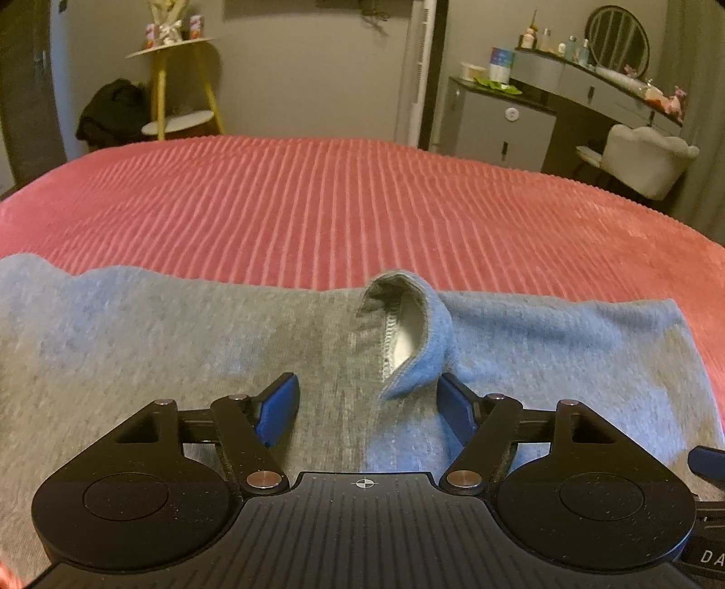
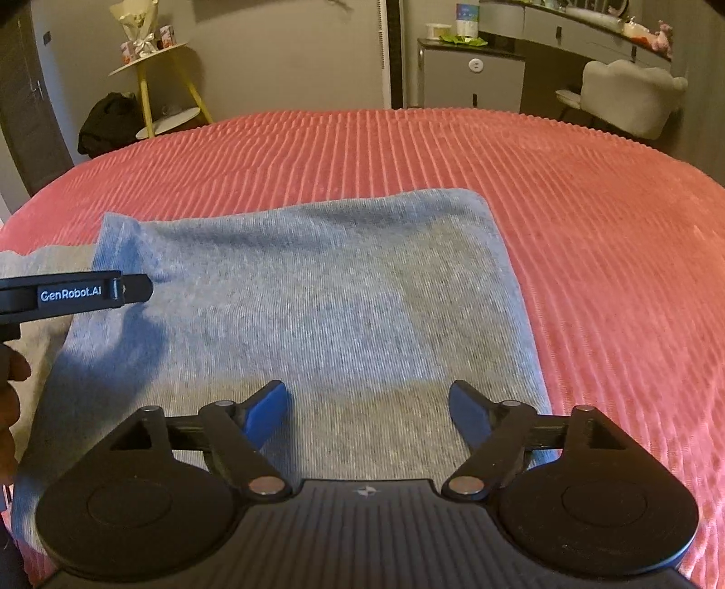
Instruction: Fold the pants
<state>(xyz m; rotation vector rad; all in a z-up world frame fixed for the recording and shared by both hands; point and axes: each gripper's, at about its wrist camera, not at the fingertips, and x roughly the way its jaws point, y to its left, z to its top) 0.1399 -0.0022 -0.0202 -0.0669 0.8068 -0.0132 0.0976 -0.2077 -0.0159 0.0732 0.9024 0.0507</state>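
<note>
A: At the near edge of the left wrist view, what do you see?

B: The left tongs (image 1: 366, 403), black linkage arms tipped with blue pads, standing well apart with nothing between them. They hang low over the grey knitted pants (image 1: 181, 344).

A: And just past them?

B: A flap of the cloth (image 1: 408, 330) curls up and over, showing a stitched seam and a paler inside. It sits close beside the right-hand pad (image 1: 455, 407); whether it touches I cannot tell.

A: The other view?

B: The right tongs (image 2: 368, 410) are likewise spread wide and empty, above the pants (image 2: 340, 290), which lie flat here with a rounded far corner. At the left edge the body of the left device (image 2: 77, 294) reaches in over the cloth, with a hand (image 2: 11, 398) partly visible below it.

A: Where do the pants rest?

B: On a bed with a coral-red ribbed blanket (image 2: 589, 226), at its near side. The blanket runs on bare behind them.

A: Beyond the bed?

B: A yellow-legged round side table (image 1: 181, 86) at the left with a dark bundle (image 1: 111, 113) beside it, a grey dresser with an oval mirror (image 1: 618, 38) at the right, and a white upholstered chair (image 1: 648, 158) before it
</note>
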